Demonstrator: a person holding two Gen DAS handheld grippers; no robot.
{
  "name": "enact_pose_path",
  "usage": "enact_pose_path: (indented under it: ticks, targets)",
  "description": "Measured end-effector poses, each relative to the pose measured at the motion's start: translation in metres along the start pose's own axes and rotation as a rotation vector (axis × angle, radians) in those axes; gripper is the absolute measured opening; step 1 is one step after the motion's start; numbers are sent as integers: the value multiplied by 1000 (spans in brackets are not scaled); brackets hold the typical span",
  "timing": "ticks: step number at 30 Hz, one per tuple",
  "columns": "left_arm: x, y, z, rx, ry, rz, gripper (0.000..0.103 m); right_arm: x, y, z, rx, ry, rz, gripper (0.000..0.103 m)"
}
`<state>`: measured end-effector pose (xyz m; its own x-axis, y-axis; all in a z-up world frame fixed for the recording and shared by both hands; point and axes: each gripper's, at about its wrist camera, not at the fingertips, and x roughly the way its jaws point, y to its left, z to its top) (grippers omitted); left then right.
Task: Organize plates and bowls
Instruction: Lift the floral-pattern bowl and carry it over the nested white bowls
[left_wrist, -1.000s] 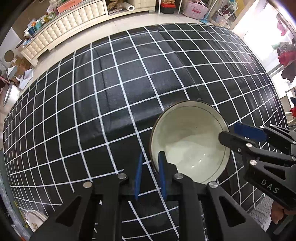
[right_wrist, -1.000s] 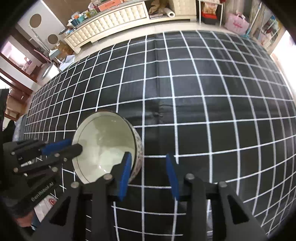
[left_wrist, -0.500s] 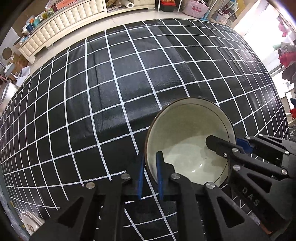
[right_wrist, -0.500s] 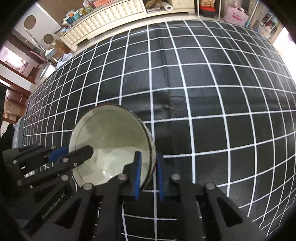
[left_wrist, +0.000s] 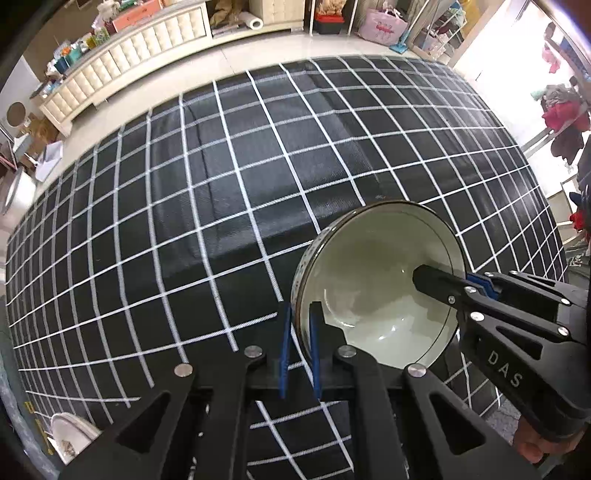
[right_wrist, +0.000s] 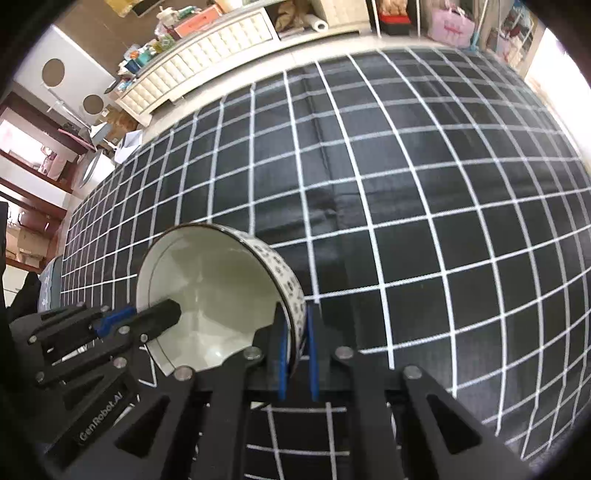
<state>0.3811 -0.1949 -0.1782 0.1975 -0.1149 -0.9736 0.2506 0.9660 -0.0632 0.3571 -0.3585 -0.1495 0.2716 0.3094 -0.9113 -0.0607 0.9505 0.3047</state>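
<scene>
Bowl (left_wrist: 376, 280) (glossy, round) between both claws' pads

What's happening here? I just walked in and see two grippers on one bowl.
A person holds the bowl with both grippers. The left gripper clamps one side of the rim, and the right gripper clamps the opposite side. The bowl is tilted above the black grid tablecloth; its inside looks empty.
</scene>
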Motion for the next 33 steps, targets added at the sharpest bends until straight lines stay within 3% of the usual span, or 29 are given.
enact_pose_path:
  ticks: [9, 17, 33]
  targets:
    - [-75, 23, -29, -59, -88, -12, 8, -56, 44, -19, -56, -69, 9, 12]
    - [-124, 64, -80, -129, -136, 10, 8, -61, 114, -36, -128, -72, 27, 12]
    - [-119, 125, -194, -231, -88, 28, 8, -19, 197, -101, -262, 53, 2, 12]
